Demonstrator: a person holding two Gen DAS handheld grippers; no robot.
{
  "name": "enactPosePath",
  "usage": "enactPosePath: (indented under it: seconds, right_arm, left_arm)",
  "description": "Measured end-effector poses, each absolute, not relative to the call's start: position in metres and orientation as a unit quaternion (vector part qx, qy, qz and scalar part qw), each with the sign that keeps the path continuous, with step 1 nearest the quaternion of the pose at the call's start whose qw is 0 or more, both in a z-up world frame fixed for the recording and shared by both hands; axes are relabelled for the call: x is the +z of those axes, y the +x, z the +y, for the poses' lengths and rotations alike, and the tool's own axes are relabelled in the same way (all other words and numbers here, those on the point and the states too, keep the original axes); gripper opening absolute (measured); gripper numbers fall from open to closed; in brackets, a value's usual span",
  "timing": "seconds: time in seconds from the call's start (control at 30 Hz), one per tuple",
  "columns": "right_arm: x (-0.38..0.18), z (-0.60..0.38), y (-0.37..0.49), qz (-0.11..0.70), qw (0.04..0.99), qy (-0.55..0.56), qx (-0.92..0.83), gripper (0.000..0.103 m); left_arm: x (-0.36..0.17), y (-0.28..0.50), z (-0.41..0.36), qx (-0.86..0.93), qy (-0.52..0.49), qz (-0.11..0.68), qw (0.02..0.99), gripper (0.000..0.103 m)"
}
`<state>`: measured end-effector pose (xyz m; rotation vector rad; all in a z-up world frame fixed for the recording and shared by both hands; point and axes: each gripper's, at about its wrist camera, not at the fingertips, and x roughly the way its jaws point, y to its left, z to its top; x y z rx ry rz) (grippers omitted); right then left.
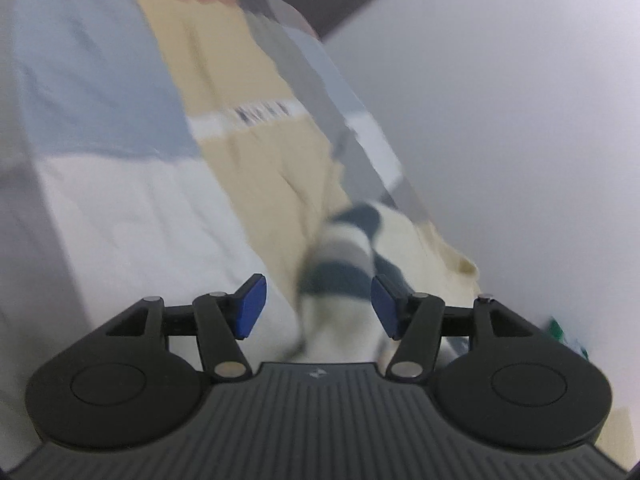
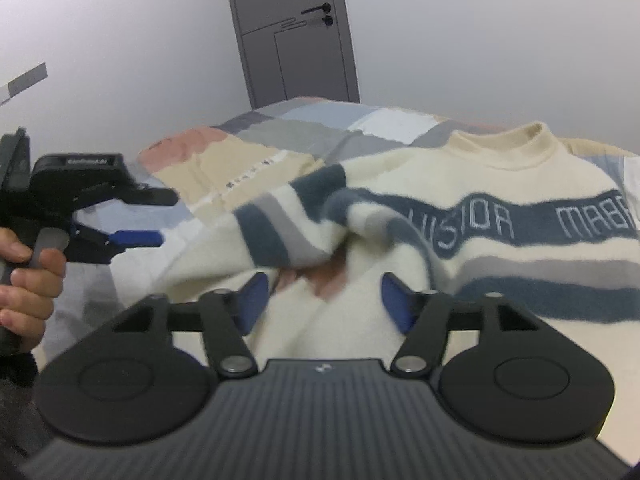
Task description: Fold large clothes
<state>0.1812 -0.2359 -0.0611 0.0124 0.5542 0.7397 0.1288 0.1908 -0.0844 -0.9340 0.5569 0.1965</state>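
A cream sweater (image 2: 500, 184) with navy and grey stripes and white lettering lies spread on a patchwork bedspread (image 2: 304, 128). One striped sleeve (image 2: 280, 220) is folded across its body. My right gripper (image 2: 320, 300) hovers open just above the cream fabric, nothing pinched between its blue pads. At the left of the right wrist view, a hand (image 2: 28, 280) holds my left gripper (image 2: 168, 218), open and beside the sleeve's end. The left wrist view is blurred: the left gripper (image 1: 318, 306) is open, with the striped sleeve (image 1: 344, 256) just beyond its pads, not pressed.
The bedspread (image 1: 100, 80) has blue, beige, grey, pink and white patches. A grey door (image 2: 292, 32) with a black handle stands in the far wall behind the bed. A pale wall (image 1: 500, 100) fills the right of the left wrist view.
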Motion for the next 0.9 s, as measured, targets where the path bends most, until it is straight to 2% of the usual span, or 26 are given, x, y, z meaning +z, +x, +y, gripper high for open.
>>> enactPosePath:
  seconds: [0.23, 0.47, 0.57, 0.6, 0.63, 0.7, 0.9]
  right_arm:
    - [-0.051, -0.202, 0.202, 0.348, 0.844, 0.157, 0.376, 0.070]
    - [-0.073, -0.143, 0.228, 0.428, 0.811, 0.217, 0.335, 0.070]
    - [-0.092, -0.120, 0.239, 0.459, 0.811, 0.205, 0.298, 0.072]
    - [-0.094, -0.112, 0.240, 0.458, 0.818, 0.183, 0.297, 0.067]
    - [-0.094, -0.106, 0.240, 0.454, 0.824, 0.164, 0.297, 0.048]
    - [-0.086, -0.103, 0.238, 0.442, 0.835, 0.134, 0.298, 0.022]
    - [-0.024, -0.167, 0.239, 0.351, 0.871, 0.148, 0.310, 0.019]
  left_arm:
    - [-0.094, 0.126, 0.220, 0.125, -0.475, 0.265, 0.830, 0.062]
    - [-0.114, 0.115, 0.243, 0.142, -0.531, 0.256, 0.795, 0.062]
    - [-0.122, 0.119, 0.246, 0.147, -0.537, 0.259, 0.790, 0.062]
    - [-0.124, 0.121, 0.246, 0.144, -0.536, 0.261, 0.790, 0.062]
    - [-0.125, 0.123, 0.245, 0.139, -0.534, 0.263, 0.791, 0.062]
    - [-0.127, 0.126, 0.244, 0.127, -0.533, 0.264, 0.794, 0.062]
    - [-0.126, 0.138, 0.233, 0.062, -0.544, 0.248, 0.800, 0.062]
